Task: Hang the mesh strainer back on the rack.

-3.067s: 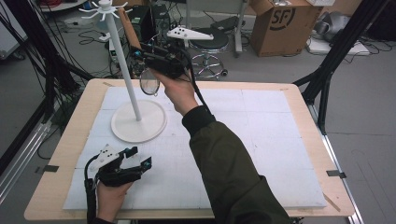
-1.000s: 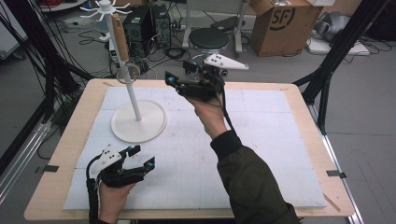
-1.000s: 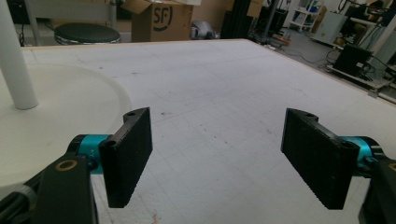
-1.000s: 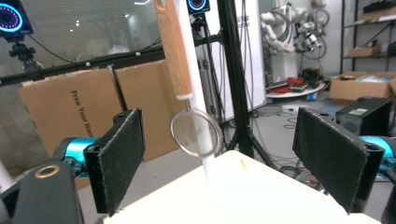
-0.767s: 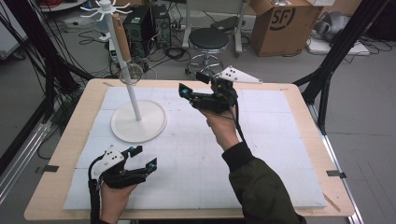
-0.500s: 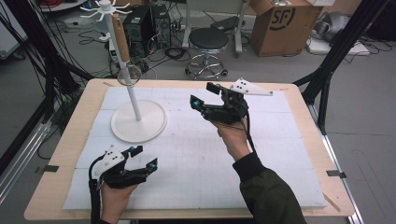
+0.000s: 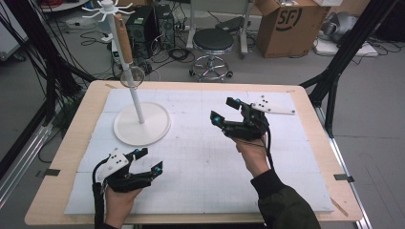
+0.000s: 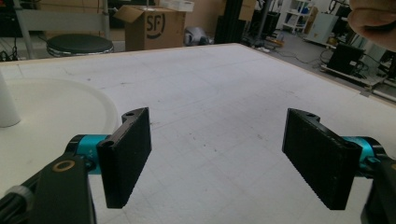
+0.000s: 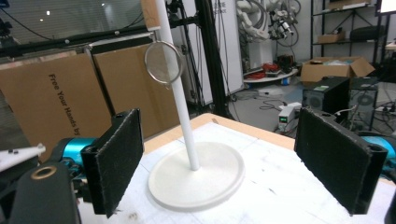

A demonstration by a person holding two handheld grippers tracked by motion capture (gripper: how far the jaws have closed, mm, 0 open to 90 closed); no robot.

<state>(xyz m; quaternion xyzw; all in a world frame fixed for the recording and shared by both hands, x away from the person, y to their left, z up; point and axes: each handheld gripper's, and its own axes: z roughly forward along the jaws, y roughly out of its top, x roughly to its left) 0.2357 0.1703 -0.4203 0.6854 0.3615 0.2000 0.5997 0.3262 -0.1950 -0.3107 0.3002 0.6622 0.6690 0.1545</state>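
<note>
A white stand with a round base [image 7: 142, 124] rises at the table's far left. From one of its top hooks hangs a small mesh strainer [image 7: 132, 76] by its wooden handle [image 7: 123, 45]. My right gripper [image 7: 223, 109] hovers over the middle right of the table, well clear of the stand, open and empty. In the right gripper view the open right gripper [image 9: 219, 158] faces the stand's base [image 9: 196, 179] and the strainer [image 9: 162, 63]. My left gripper [image 7: 149, 159] rests low at the front left, open, with nothing between its pads [image 8: 126, 154].
A white gridded mat [image 7: 200, 157] covers the wooden table. Behind the table stand a black stool [image 7: 213, 43] and a cardboard box [image 7: 286, 24]. Black frame legs [image 7: 334, 71] flank the table on both sides.
My right gripper has let go of the strainer, which now hangs on the stand, and has drawn away to the right and lower over the mat. The left gripper has kept still.
</note>
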